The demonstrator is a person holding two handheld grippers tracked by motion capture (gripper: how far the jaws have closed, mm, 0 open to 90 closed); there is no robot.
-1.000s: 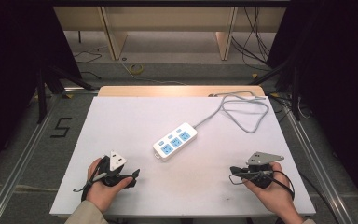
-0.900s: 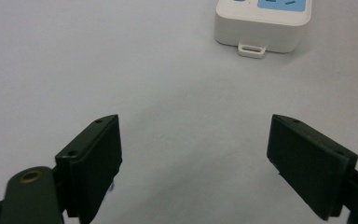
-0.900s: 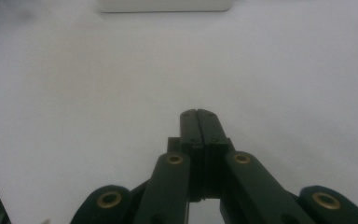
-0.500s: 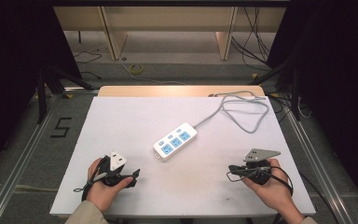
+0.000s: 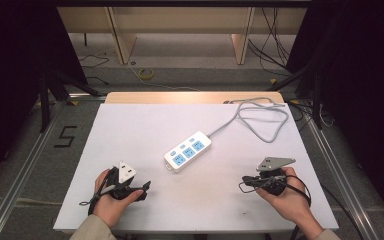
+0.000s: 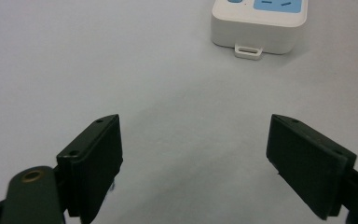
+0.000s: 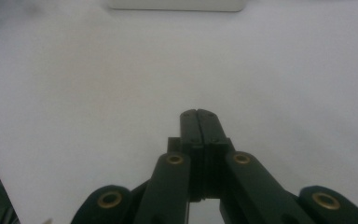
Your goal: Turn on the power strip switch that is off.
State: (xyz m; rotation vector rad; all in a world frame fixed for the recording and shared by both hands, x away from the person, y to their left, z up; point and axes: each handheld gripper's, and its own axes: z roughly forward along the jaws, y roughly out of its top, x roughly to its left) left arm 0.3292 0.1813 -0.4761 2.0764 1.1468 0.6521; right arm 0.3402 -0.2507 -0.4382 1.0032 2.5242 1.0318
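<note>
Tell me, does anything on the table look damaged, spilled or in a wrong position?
Nothing stands out. The power strip lies flat but diagonal on the table, its cable looping loosely toward the far right corner. Nothing is spilled or visibly damaged. Both grippers rest near the front edge, apart from the strip.

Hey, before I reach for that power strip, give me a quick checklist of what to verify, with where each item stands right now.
1. Left gripper jaws open and holding nothing: ok.
2. Right gripper jaws open for a grasp: not ok, they are shut together, with nothing between them.
3. Power strip lying flat on the table and apart from both grippers: ok.
4. Bare table surface between the left gripper and the strip's near end: ok.
5. Cable clear of both hands, looping at the table's far right: ok.
6. Whether the cable's far end is plugged in: cannot tell.
</note>
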